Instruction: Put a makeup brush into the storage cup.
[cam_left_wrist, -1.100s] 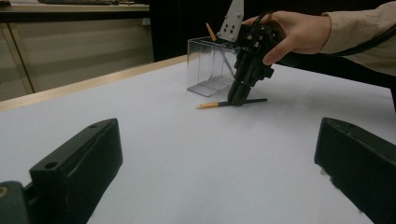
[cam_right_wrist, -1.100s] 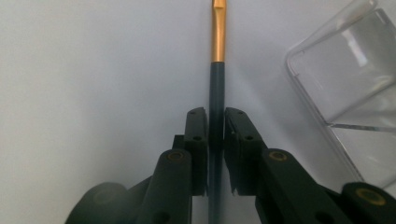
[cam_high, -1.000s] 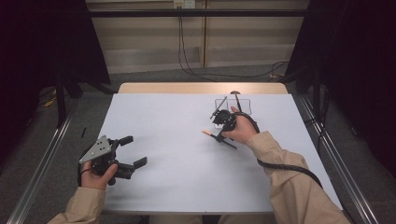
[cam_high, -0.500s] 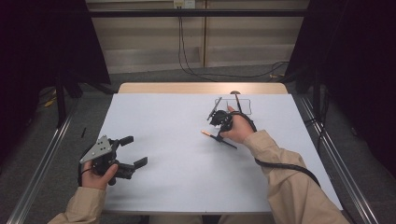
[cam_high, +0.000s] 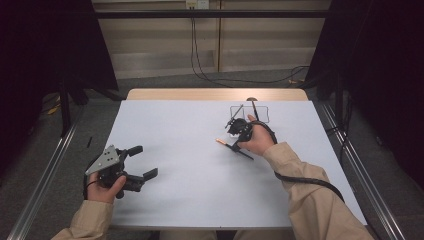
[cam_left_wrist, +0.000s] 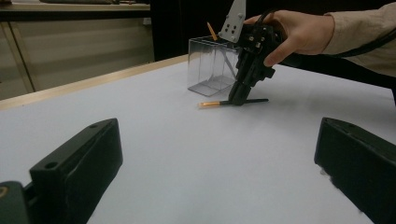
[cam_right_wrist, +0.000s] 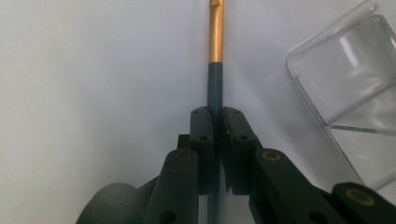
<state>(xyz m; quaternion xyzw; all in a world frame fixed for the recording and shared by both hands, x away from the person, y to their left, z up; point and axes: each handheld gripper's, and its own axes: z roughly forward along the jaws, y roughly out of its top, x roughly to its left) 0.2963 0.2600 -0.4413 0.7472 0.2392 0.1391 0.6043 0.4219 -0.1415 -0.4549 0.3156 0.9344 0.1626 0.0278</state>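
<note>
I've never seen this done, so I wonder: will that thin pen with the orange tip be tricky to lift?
Probably light and stiff: the pen looks thin and straight. The right gripper is shut on its round, smooth-looking barrel, so it might twist or slip. Released flat, it could roll.

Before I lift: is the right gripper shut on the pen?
Yes, the right gripper has both jaws pressed against the pen, its dark barrel between them.

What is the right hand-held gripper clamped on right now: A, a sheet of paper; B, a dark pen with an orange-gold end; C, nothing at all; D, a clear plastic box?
B: in the right gripper view the jaws of the right hand-held gripper are shut on the dark pen, beside the clear box.
</note>
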